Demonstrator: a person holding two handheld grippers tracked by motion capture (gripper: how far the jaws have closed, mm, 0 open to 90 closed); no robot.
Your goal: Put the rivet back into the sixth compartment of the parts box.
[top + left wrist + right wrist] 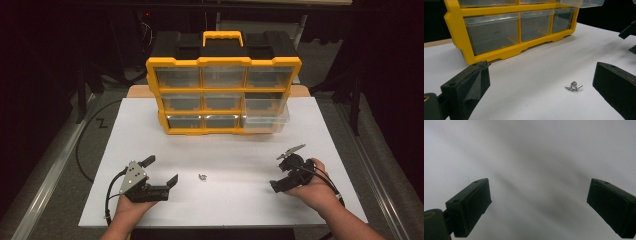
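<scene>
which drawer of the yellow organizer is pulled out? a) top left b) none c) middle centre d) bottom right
d: in the high view the bottom right drawer juts forward past the frame of the yellow organizer, while the other drawers sit flush.

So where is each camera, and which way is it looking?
High view: above the person's side, looking forward and down at the table, the organizer, both hands and tools.
Left gripper view: on the left tool, facing the organizer and the screws between its open jaws.
Right gripper view: on the right tool, facing blurred table between open jaws.
Shared: high and left views show screws and organizer.
</scene>
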